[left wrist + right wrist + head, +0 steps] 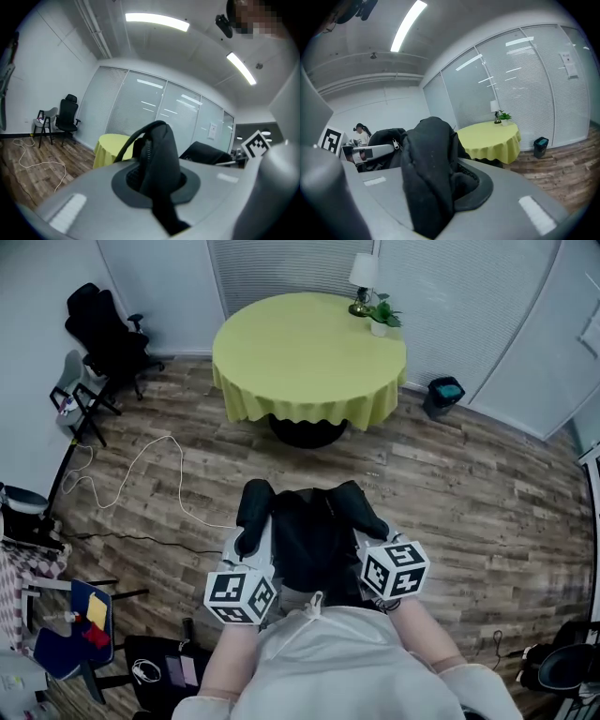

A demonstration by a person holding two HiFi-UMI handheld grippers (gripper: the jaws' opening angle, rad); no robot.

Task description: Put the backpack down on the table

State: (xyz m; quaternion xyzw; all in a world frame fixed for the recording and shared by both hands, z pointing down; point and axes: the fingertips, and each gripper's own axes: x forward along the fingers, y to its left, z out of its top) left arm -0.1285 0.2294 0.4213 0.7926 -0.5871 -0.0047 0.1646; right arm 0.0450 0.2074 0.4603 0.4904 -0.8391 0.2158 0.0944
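Note:
A black backpack [314, 540] hangs in front of the person, held up between both grippers above the wooden floor. My left gripper [251, 542] is shut on its left shoulder strap [157, 164], which fills the jaws. On the other side my right gripper [367, 526] is shut on the right strap [429, 173], bunched thick between the jaws. The round table with a yellow-green cloth [309, 352] stands ahead, some way off, and shows beyond the backpack in the left gripper view [110, 145] and in the right gripper view [492, 138].
A small lamp [363, 282] and a potted plant [382, 317] stand at the table's far right edge. A dark bin [443, 395] sits right of the table. Black office chairs [108, 334] stand at far left. A white cable [141, 465] trails over the floor.

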